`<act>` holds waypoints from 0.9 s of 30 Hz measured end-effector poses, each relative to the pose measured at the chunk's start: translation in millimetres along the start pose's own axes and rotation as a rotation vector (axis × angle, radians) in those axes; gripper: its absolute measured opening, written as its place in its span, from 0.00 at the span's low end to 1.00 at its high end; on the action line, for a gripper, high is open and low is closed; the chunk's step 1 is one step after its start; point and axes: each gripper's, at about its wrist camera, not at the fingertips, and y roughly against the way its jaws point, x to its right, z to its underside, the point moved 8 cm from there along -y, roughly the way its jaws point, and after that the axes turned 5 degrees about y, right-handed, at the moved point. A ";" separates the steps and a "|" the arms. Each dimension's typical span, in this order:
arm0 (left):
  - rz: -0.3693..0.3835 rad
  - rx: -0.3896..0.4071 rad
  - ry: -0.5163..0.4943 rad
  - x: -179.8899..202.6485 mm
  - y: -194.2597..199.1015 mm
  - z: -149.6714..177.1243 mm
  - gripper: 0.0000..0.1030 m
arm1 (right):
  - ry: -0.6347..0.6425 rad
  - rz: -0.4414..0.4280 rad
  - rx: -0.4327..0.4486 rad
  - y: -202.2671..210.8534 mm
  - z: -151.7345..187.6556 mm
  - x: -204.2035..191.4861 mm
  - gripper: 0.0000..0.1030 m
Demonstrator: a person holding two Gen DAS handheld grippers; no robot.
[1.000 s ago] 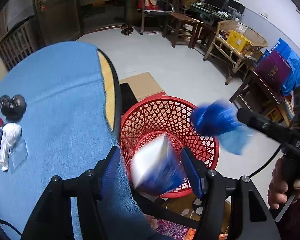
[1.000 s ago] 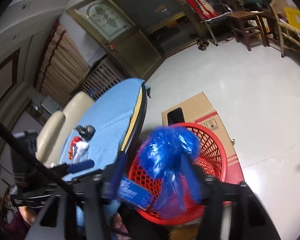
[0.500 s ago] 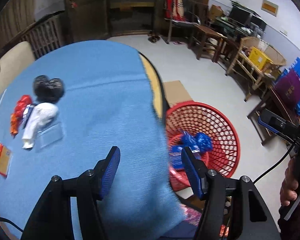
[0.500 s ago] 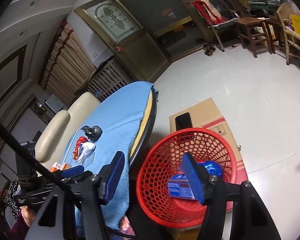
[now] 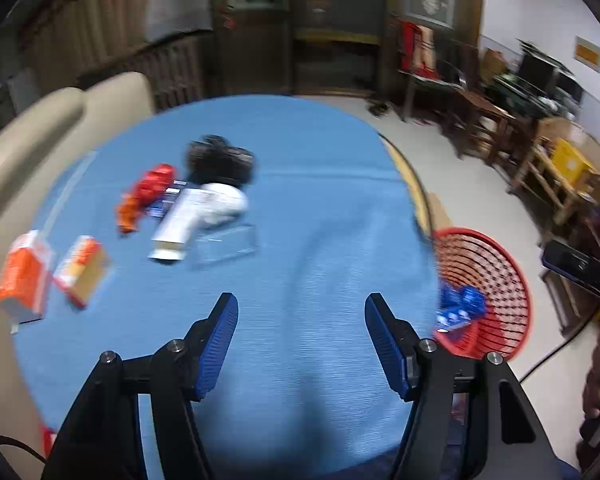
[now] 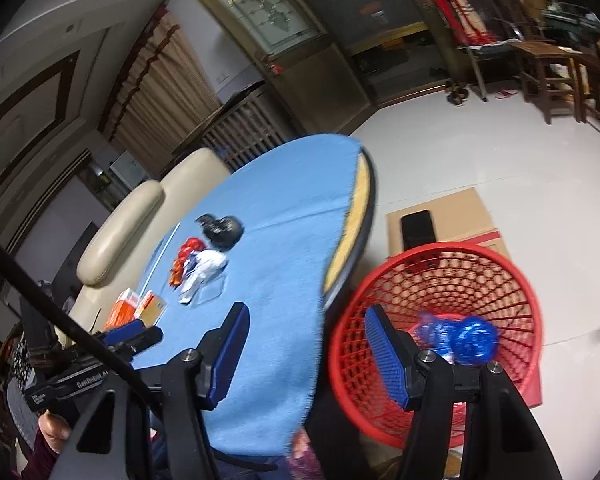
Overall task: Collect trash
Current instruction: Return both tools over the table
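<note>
Nearest the lens, the left hand-held gripper [image 5: 301,338] hangs over the bare blue cloth of the counter [image 5: 324,248] with nothing between its blue pads, its jaws easing wider at this moment; the right hand-held gripper [image 6: 306,350] is likewise released and empty, straddling the counter's edge with one finger over the cloth and the other over the basket.

Just beside the counter, on the floor, stands the red basket [image 6: 512,280]; inside it lie a crumpled blue bag [image 6: 474,338] and a blue wrapper [image 5: 458,306], so that share of the collecting looks done.

Farther out on the cloth the rest waits: two orange-and-white cartons [image 5: 48,272] near the left rim; a clear plastic piece [image 5: 228,242] touching or just beside a white crumpled package [image 5: 198,216]; an orange-red wrapper [image 5: 144,196] next to that; and, behind them, a black crumpled bag [image 5: 220,160].

By my reading the job is under halfway, with roughly six pieces left on the counter; both tools are free for the next pick, and the blur keeps the smaller bits between the white and red items from being told apart.
</note>
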 end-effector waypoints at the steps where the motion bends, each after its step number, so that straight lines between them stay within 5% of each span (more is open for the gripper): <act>1: -0.042 0.023 0.008 -10.5 7.7 -1.7 0.65 | 0.012 -0.005 -0.002 -1.6 0.3 -6.5 0.63; 10: -0.268 0.110 0.047 -62.8 48.1 -7.7 0.71 | 0.106 -0.049 -0.002 -8.6 -3.4 -62.4 0.63; 27: -0.294 0.125 0.106 -112.3 62.5 1.1 0.71 | 0.271 -0.086 -0.034 -46.7 -10.2 -148.7 0.63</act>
